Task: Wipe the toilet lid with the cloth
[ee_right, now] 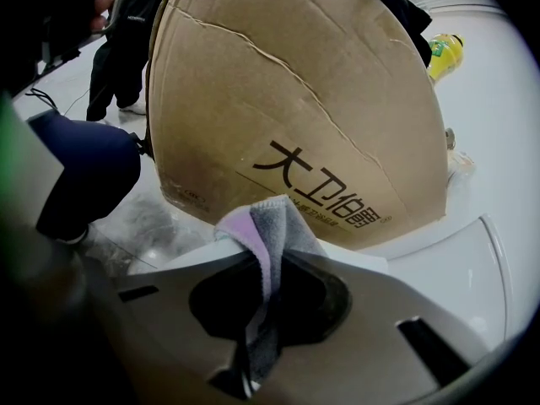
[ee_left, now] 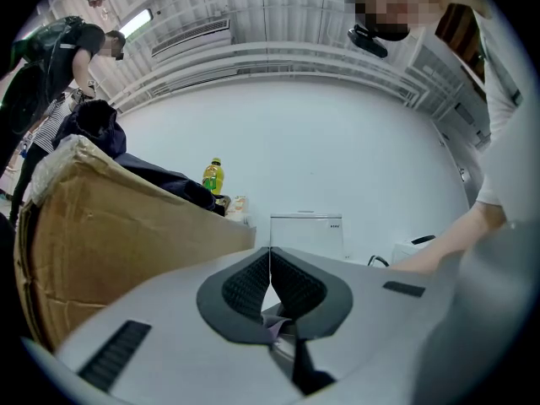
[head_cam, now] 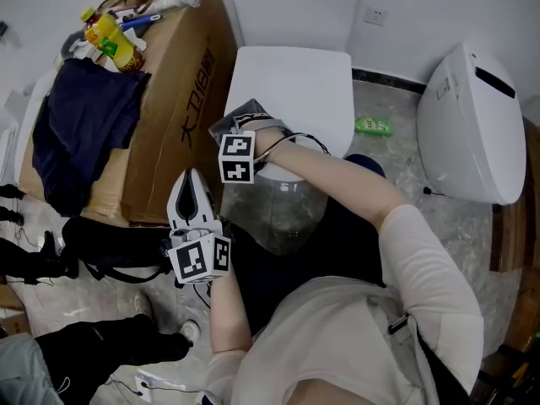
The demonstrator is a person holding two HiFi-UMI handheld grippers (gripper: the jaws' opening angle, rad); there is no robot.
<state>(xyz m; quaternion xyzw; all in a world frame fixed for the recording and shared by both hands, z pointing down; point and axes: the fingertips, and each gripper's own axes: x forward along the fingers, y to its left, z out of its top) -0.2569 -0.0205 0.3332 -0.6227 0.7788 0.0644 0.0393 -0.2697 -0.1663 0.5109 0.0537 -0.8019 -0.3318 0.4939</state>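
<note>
The white toilet lid [head_cam: 295, 91] lies closed below the tank [head_cam: 291, 7]. My right gripper [head_cam: 242, 132] is at the lid's front left edge, shut on a grey and lilac cloth [head_cam: 245, 115]. In the right gripper view the cloth [ee_right: 272, 222] sticks up out of the closed jaws of this gripper [ee_right: 263, 260], with the lid [ee_right: 472, 268] at the lower right. My left gripper [head_cam: 191, 178] hangs lower left of the toilet, apart from the lid. In its own view, that gripper [ee_left: 270, 264] has its pads pressed together, pointing at the tank [ee_left: 306, 233].
A big cardboard box [head_cam: 173, 116] stands tight against the toilet's left side, with dark blue clothes [head_cam: 80, 125] and a yellow bottle [head_cam: 110, 39] on top. A second white fixture [head_cam: 472, 125] stands at the right. A green packet [head_cam: 372, 126] lies on the floor between them.
</note>
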